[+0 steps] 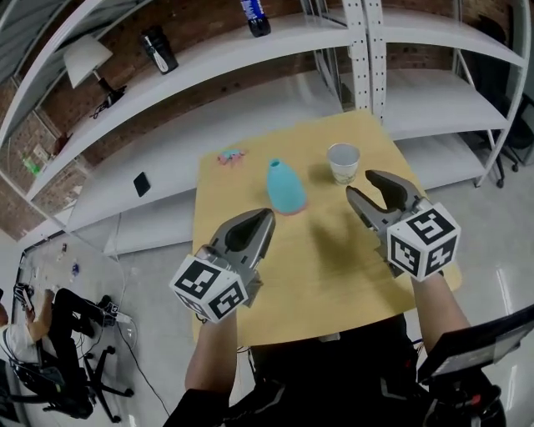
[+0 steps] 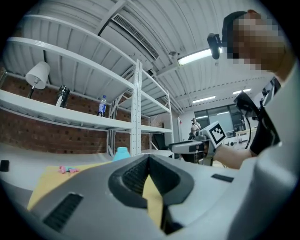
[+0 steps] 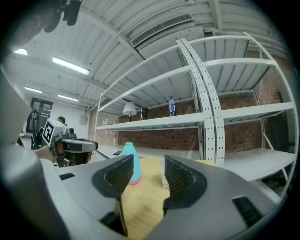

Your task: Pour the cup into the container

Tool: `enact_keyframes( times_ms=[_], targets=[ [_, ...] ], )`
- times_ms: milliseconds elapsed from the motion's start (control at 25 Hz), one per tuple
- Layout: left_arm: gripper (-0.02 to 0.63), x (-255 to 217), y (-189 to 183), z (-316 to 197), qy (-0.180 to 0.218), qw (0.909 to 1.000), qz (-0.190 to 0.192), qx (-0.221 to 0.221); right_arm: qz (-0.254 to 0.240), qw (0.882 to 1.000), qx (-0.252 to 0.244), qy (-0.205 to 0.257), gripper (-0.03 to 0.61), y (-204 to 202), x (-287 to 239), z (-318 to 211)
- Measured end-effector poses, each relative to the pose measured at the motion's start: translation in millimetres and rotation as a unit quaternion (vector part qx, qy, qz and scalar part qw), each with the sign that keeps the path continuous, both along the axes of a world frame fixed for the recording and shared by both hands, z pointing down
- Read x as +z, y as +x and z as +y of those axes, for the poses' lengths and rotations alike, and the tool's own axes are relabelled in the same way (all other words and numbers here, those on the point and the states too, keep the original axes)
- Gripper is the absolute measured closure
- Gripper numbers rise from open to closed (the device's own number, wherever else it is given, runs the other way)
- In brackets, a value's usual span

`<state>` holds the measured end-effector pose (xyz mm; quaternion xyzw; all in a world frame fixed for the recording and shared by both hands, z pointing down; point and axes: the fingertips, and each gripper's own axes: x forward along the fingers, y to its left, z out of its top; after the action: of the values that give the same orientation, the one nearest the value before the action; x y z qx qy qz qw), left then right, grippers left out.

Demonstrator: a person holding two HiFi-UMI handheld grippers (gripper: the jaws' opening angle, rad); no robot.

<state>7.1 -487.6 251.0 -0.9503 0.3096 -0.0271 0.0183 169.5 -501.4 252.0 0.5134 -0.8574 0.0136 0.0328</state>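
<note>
A clear plastic cup [image 1: 343, 162] stands at the far right of the wooden table [image 1: 317, 283]. Left of it sits a teal, bottle-shaped container [image 1: 284, 185] with a pink base. My right gripper [image 1: 361, 184] hovers just in front of the cup, open, with nothing between its fingers. In the right gripper view [image 3: 147, 164] the cup [image 3: 164, 176] peeks past the right jaw and the container [image 3: 129, 150] rises behind the left jaw. My left gripper [image 1: 267, 215] is shut and empty, a little in front of the container [image 2: 122, 153]. The left gripper view [image 2: 149, 158] shows its tips touching.
A small pink object [image 1: 230, 155] lies at the table's far left. White metal shelving [image 1: 250, 92] runs behind the table, with a dark bottle [image 1: 255, 17], a lamp [image 1: 86, 58] and a black phone [image 1: 142, 183]. A seated person [image 1: 50, 313] is on the floor side at lower left.
</note>
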Motion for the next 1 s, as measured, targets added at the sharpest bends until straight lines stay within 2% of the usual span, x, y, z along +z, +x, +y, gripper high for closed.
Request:
enact_keyframes(
  times_ms=[160,320,560,760,1000],
  targets=[
    [0.612,9,-14,-28,-0.010,0.9998,-0.002,-0.016,0.008,1.000,0.013,-0.023,0.323,7,13,-31],
    [0.612,23,-9,-36,-0.015,0.9998,-0.011,0.008,-0.004,0.998,0.029,-0.057,0.276,17,31,-56],
    [0.612,50,-4,-42,-0.051,0.9974,-0.035,0.036,0.016,0.994,0.023,-0.106,0.262,18,59,-83],
    [0.612,60,4,-41,-0.058,0.9964,-0.023,0.057,0.024,0.992,0.027,-0.123,0.262,15,72,-96],
    [0.612,66,8,-39,-0.047,0.9956,-0.032,0.074,0.023,0.990,0.035,-0.137,0.262,16,79,-112]
  ],
)
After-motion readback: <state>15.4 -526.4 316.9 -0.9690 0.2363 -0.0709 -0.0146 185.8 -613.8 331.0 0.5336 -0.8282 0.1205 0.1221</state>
